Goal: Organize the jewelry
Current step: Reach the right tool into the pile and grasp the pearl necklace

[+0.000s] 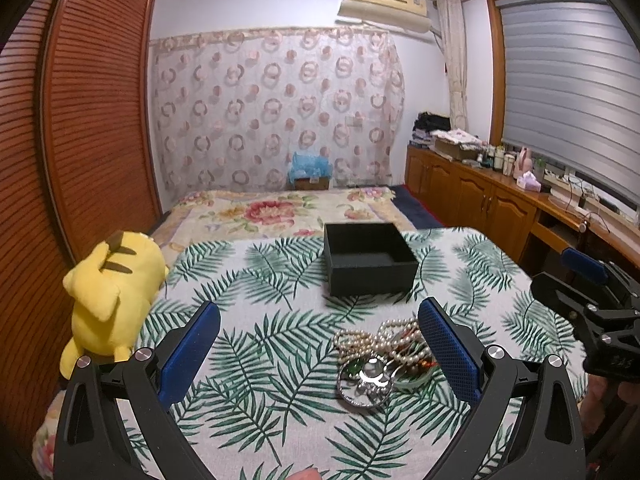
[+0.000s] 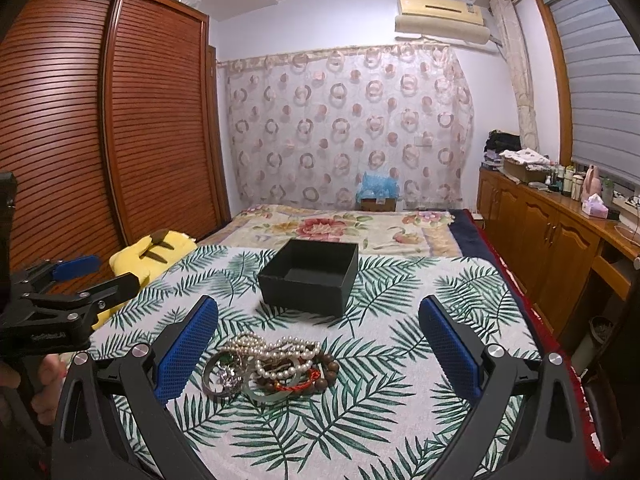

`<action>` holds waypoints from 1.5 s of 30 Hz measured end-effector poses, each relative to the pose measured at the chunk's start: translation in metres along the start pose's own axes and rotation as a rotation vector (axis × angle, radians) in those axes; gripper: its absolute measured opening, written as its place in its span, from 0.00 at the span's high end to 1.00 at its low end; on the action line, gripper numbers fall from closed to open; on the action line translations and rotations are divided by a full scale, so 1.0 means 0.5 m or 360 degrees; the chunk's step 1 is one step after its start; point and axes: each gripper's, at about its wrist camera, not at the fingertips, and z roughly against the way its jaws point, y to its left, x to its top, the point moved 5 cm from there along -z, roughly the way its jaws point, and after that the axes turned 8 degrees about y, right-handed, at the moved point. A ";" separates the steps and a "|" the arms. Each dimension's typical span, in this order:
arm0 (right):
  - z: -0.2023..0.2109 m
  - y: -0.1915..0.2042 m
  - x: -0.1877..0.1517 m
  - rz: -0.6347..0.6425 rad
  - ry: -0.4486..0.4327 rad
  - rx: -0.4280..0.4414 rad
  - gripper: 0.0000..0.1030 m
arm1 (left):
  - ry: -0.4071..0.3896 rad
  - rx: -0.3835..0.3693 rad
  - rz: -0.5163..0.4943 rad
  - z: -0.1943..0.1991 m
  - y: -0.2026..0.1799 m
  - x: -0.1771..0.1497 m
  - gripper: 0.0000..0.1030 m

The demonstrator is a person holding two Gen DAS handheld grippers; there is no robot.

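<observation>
Black box stands at 12 o'clock from the jewelry pile; left gripper and right gripper are both spread wide.

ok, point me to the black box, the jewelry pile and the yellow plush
black box [image 2: 304,294]: right wrist view, near outer wall.
jewelry pile [image 2: 276,360]: right wrist view, pearl strands mid-pile.
yellow plush [image 1: 106,304]: left wrist view, its back.

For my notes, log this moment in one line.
left claw: open, empty | right claw: open, empty | jewelry pile: on leaf cloth | black box: open, empty
</observation>
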 end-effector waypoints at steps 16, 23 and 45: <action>-0.099 -0.007 -0.066 0.0085 0.0234 0.0103 0.17 | 0.0311 -0.0134 -0.0054 -0.142 0.013 -0.095 0.07; -0.162 0.019 -0.084 0.0238 0.0373 0.0175 0.35 | 0.0401 -0.0143 -0.0026 -0.177 0.023 -0.127 0.07; -0.336 0.142 -0.100 0.0840 0.0770 0.0359 0.62 | 0.0470 -0.0138 0.0044 -0.199 0.072 -0.162 0.07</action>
